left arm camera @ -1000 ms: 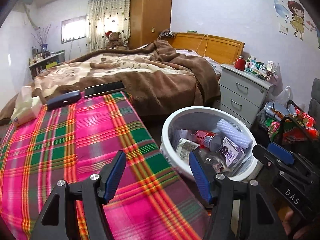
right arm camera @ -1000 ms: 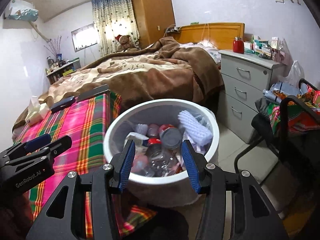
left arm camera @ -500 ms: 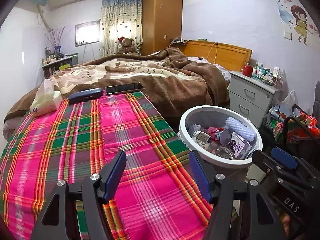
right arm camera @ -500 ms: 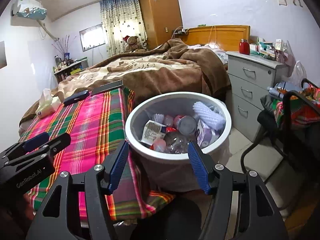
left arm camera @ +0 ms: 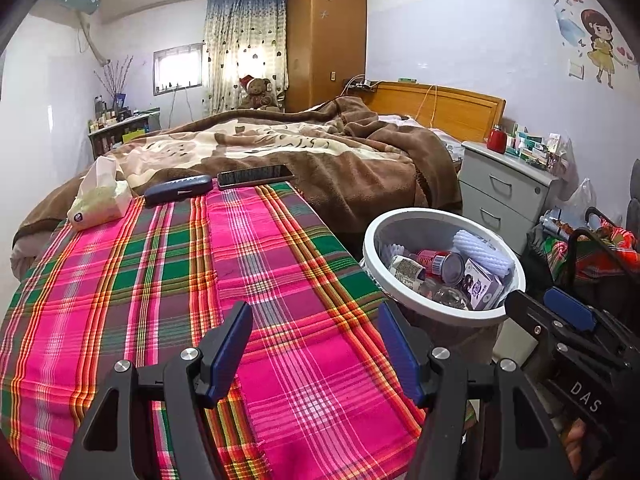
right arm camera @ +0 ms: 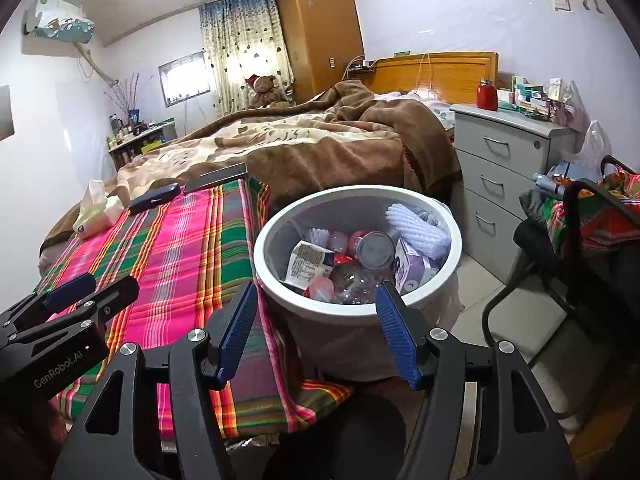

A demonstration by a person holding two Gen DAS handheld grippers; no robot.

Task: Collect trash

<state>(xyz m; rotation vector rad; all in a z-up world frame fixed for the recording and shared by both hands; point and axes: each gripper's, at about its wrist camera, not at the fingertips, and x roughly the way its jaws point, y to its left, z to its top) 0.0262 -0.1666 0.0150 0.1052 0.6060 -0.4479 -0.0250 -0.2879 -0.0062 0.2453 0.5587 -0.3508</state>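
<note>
A white round trash bin (left arm camera: 400, 216) (right arm camera: 280, 216) stands on the floor beside the plaid-covered table (left arm camera: 180, 280) (right arm camera: 180, 248). It holds a can, a clear bottle, a purple carton, a white foam sleeve and wrappers. My left gripper (left arm camera: 314, 320) is open and empty above the plaid cloth, left of the bin. My right gripper (right arm camera: 316, 300) is open and empty, just in front of the bin's near rim. Each gripper shows at the edge of the other's view.
A tissue pack (left arm camera: 100, 200), a dark case (left arm camera: 178, 190) and a phone (left arm camera: 256, 176) lie at the table's far end. Behind it is a bed with a brown blanket (left arm camera: 320, 148). A grey drawer unit (right arm camera: 500, 160) and a black chair (right arm camera: 580, 240) stand right of the bin.
Both grippers have pulled back and risen from the bin, so it looks smaller and farther. The jaws stay open and empty.
</note>
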